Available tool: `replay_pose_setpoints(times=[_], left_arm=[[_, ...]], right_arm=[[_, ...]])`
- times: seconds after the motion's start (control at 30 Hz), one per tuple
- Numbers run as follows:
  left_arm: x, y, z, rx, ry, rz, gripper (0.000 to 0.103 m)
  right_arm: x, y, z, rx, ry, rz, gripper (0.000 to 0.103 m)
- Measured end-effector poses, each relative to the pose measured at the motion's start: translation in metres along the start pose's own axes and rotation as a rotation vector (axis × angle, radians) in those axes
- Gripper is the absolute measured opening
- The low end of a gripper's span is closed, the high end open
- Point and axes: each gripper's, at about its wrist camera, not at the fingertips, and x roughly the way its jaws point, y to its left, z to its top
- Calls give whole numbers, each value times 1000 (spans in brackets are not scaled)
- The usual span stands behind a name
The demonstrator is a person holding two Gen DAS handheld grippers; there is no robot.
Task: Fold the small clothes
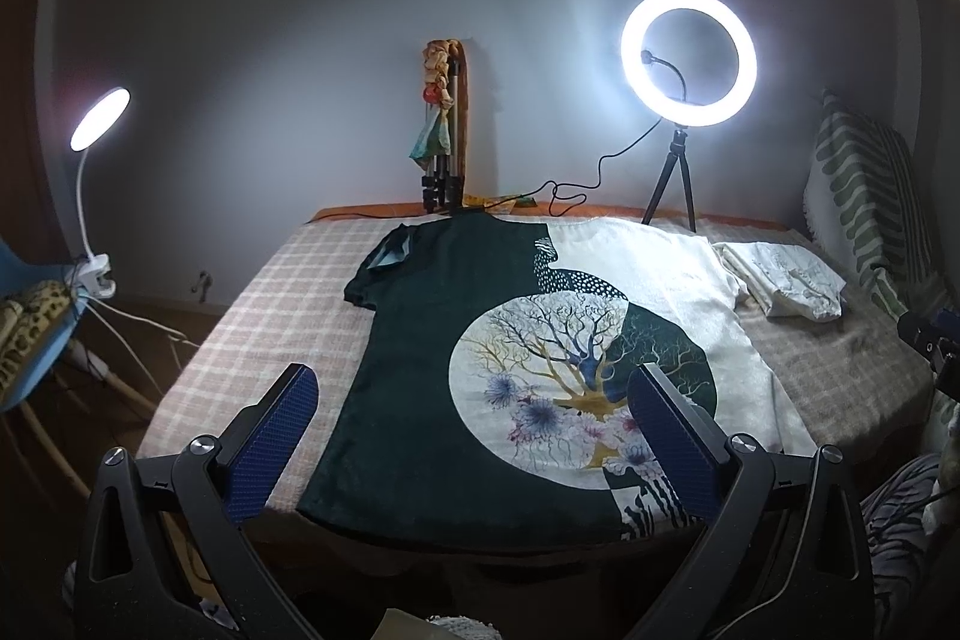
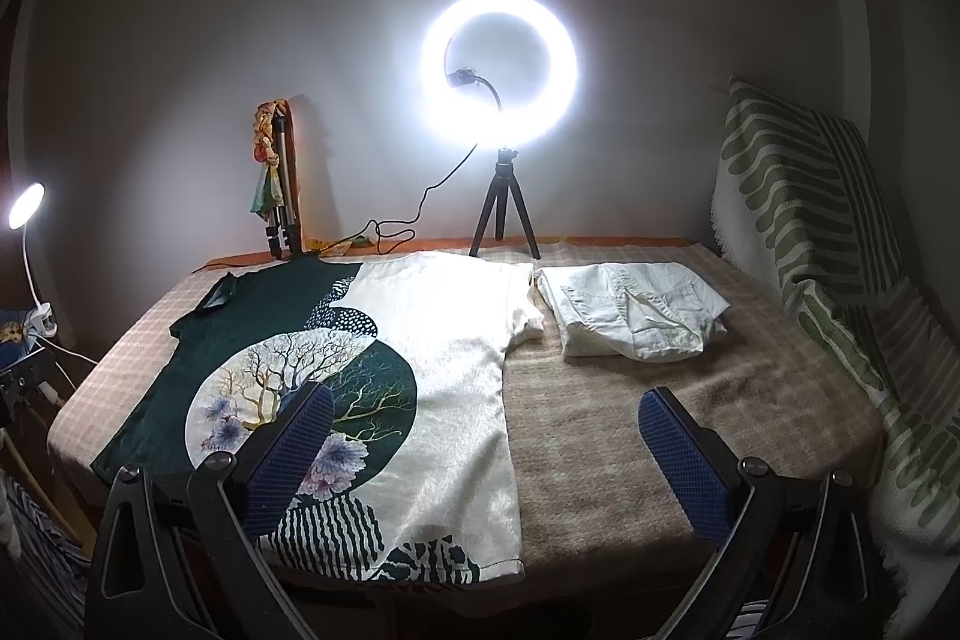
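A dark green and cream T-shirt with a round tree print lies flat on the checked blanket, hem toward me; it also shows in the right wrist view. My left gripper is open and empty, held above the shirt's near hem. My right gripper is open and empty, above the shirt's right hem corner and the bare blanket. A folded white garment lies to the right of the shirt, also in the left wrist view.
A lit ring light on a small tripod stands at the bed's far edge with a trailing cable. A folded tripod leans on the wall. A striped cushion stands at right. A clip lamp is at left.
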Motion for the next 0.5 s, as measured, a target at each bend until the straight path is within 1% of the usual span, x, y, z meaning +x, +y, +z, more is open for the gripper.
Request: replay_pose_setpoints(times=[0.5], left_arm=[[-1, 0, -1, -5, -5, -2, 103]], right_arm=[[0, -1, 0, 5, 2, -1, 103]])
